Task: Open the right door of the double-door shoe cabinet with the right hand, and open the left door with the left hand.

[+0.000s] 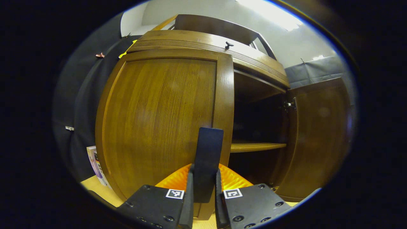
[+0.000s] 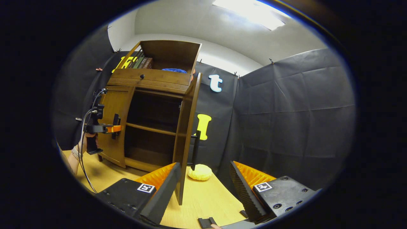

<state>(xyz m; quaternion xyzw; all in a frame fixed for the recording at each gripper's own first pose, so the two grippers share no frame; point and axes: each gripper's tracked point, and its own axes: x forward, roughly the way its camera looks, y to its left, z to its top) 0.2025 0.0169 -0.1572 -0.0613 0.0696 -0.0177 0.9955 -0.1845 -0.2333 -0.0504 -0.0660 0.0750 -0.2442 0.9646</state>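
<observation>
In the left gripper view, the left gripper (image 1: 204, 187) sits at bottom centre, its two fingers clenched on the dark upright handle (image 1: 207, 159) of the left door (image 1: 159, 121), which fills the left and middle of the frame and looks shut or barely ajar. To its right the shoe cabinet (image 1: 254, 95) stands open, a shelf (image 1: 254, 146) crossing the dark interior, and the right door (image 1: 318, 136) is swung wide at the right edge. In the right gripper view, the right gripper (image 2: 203, 187) at the bottom is released, fingers spread well apart around nothing, with the edge of the open right door and its black handle (image 2: 195, 149) standing just ahead between them. The cabinet rests on a pale wooden floor (image 2: 206, 197); a yellow cushion-like lump (image 2: 200, 172) lies on it near the door's foot. Black cloth walls (image 2: 286, 111) enclose the booth beneath a white ceiling with a bright light panel (image 2: 251, 11). Books (image 2: 140, 62) and something blue (image 2: 173, 70) sit in the cabinet's open top.
</observation>
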